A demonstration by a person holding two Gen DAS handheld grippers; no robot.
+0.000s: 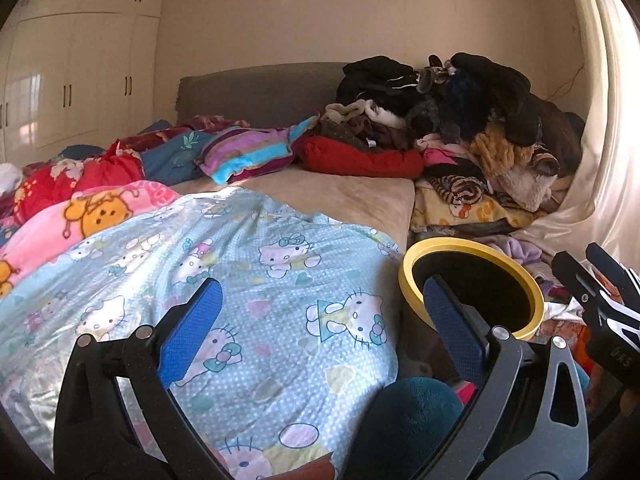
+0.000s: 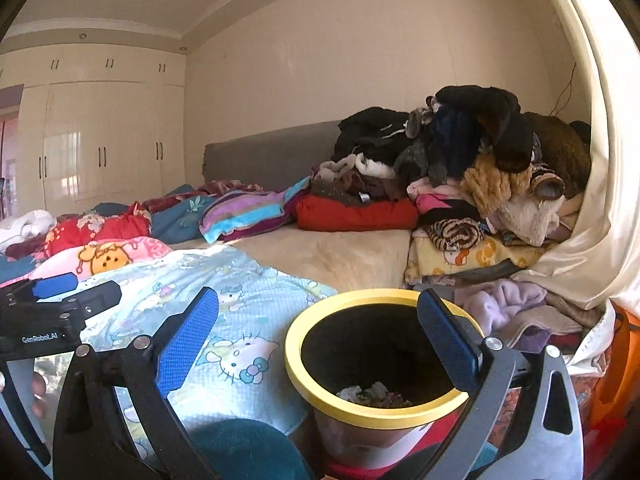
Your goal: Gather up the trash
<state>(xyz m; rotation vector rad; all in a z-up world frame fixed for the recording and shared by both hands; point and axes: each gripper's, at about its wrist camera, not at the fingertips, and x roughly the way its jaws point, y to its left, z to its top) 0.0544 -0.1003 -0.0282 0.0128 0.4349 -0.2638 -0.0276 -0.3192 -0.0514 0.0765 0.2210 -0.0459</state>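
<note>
- Left gripper: jaws spread wide, blue-padded fingers well apart, nothing between them; it hovers above the light-blue cat-print blanket on the bed.
- Right gripper: jaws likewise spread wide and empty. Its right finger appears in front of the bin's rim; whether it touches the rim cannot be told from this view.
- Bin: a round, upright container with a yellow rim and dark interior, standing beside the bed at its near right edge. In the left wrist view it sits right of the left gripper, partly behind that gripper's right finger.
- Trash: crumpled pale scraps lying at the bottom of the bin, seen only in the right wrist view.
- Teal plush item: a rounded soft object at the lower edge of both views, just beside the bin.
- Clothes pile: dark and mixed garments heaped at the far right of the bed, against the grey headboard.
- Striped pillow and red cushion: side by side near the headboard.
- Wardrobe: cream doors along the far left wall.
- Curtain: pale fabric at the right edge.
</note>
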